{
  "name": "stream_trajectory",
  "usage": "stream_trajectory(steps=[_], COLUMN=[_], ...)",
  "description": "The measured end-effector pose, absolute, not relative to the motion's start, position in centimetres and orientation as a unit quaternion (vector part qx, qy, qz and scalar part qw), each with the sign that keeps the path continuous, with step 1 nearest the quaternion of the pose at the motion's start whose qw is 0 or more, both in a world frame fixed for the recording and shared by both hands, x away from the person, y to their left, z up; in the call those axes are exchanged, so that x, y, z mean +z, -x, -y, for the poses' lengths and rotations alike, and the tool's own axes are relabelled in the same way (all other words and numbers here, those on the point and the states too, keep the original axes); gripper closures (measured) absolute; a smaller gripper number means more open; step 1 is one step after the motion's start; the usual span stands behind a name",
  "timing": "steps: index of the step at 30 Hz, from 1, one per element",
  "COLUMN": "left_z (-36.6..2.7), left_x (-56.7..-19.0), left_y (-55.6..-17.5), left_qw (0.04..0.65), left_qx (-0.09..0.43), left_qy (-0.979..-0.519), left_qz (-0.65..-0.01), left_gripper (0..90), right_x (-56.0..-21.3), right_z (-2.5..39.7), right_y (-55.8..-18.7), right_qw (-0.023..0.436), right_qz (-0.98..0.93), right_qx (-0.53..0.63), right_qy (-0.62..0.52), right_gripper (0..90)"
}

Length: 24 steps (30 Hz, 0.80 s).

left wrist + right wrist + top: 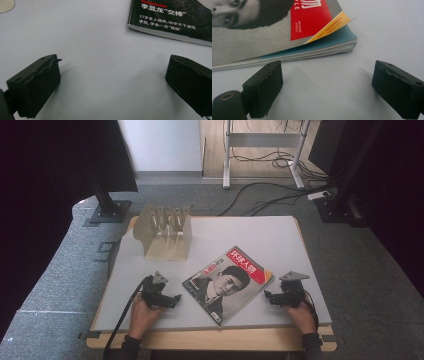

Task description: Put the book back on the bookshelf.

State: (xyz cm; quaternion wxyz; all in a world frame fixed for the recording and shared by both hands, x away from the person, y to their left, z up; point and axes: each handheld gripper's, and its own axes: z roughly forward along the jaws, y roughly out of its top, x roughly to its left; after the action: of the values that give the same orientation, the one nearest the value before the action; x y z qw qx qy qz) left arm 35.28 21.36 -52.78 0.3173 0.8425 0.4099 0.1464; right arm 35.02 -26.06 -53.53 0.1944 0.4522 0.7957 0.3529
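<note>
Right gripper view shows the magazine thin, floppy, glossy; I judge its loose right corner the best hold, with both the right gripper and the left gripper gaping, empty.

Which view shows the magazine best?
The high view: the whole magazine lies flat on the table between the two tools. The right gripper view gives a close look at one curled cover corner and page edges; the left gripper view catches one dark corner.
</note>
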Motion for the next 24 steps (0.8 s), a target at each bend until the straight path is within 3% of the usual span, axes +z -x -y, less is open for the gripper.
stream_trajectory(steps=[24], left_z=[-19.8], left_x=[-51.3], left_y=[-36.8], left_qw=[0.313], left_qx=[0.125], left_qy=[-0.871], left_qz=[-0.359], left_gripper=[0.0], right_x=[-52.2], right_z=[25.5], right_y=[-34.9], right_qw=[0.192], right_qz=[-0.802], right_qx=[0.363], right_qy=[-0.433], right_gripper=[7.4])
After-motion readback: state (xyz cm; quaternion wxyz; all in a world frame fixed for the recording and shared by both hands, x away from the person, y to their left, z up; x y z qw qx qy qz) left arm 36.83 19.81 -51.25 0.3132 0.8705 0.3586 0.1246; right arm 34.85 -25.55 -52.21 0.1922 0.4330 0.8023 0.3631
